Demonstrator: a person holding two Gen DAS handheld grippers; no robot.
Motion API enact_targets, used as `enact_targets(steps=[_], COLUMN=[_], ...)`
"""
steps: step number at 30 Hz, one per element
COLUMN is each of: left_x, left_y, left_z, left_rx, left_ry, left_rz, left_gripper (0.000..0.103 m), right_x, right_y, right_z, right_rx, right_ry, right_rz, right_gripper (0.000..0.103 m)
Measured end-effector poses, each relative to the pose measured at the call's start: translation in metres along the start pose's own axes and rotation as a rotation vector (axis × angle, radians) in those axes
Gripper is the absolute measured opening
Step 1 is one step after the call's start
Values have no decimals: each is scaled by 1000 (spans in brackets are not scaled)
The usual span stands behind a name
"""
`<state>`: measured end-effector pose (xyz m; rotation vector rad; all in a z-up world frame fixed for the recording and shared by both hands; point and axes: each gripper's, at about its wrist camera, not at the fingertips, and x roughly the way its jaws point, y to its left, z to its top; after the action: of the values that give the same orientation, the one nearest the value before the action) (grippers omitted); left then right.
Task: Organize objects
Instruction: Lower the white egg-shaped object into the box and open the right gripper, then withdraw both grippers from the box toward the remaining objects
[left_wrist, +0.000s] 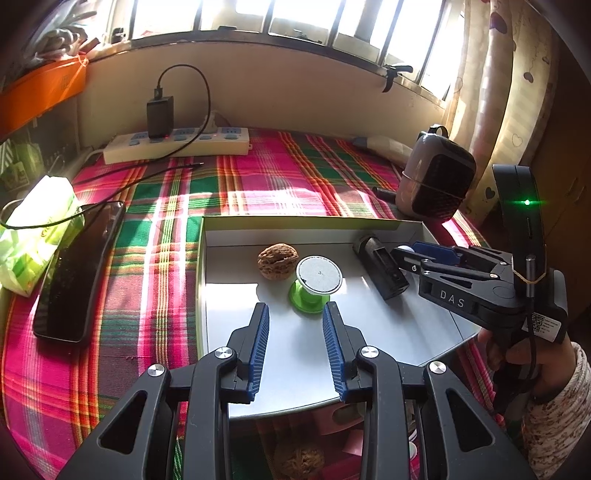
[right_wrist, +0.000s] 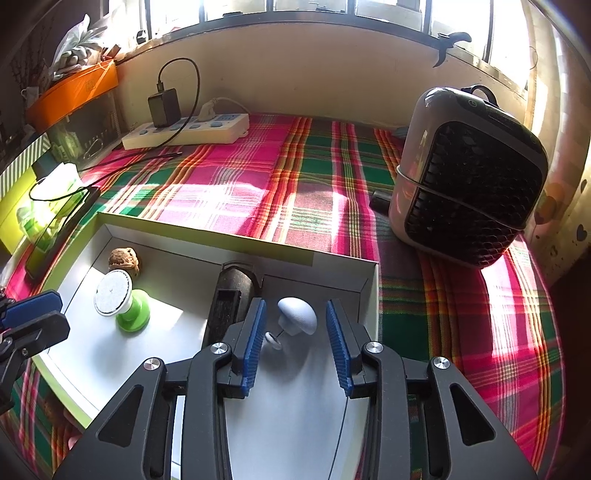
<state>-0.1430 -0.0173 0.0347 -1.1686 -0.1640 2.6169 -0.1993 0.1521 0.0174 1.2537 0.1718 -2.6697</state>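
A shallow white box (left_wrist: 295, 220) (right_wrist: 207, 236) with a green rim lies on the plaid cloth. Inside it are a walnut (left_wrist: 277, 261) (right_wrist: 125, 260), a green spool with a white disc top (left_wrist: 314, 284) (right_wrist: 123, 302) and a black cylinder (left_wrist: 380, 269) (right_wrist: 231, 291). My left gripper (left_wrist: 295, 305) is open just short of the spool, with nothing between its pads. My right gripper (right_wrist: 295, 302) (left_wrist: 406, 252) is open over the box's right part. A small white mushroom-shaped piece (right_wrist: 298, 316) rests on the box floor between its fingers, and neither pad touches it.
A dark fan heater (right_wrist: 469, 177) (left_wrist: 436, 177) stands at the right. A power strip (left_wrist: 177, 142) with a black charger lies at the back. A phone (left_wrist: 77, 273) and a green tissue pack (left_wrist: 37, 229) are left of the box. Another walnut (left_wrist: 299, 461) shows below the left gripper.
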Motion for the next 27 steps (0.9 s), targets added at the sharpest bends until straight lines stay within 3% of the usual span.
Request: enact_targets(steps=[15,27], left_x=[-10,-20], left_y=[-2,-5], left_z=[-3,-10], left_rx=[5,9], left_ry=[-15,-22], left_rz=[14,24], left_gripper=[28,29], right_x=[-11,-29], right_y=[1,3], right_z=[-5,-13], right_rx=[15,32], right_ry=[-31,-58], right_rz=[4,13], right_gripper=[46,47])
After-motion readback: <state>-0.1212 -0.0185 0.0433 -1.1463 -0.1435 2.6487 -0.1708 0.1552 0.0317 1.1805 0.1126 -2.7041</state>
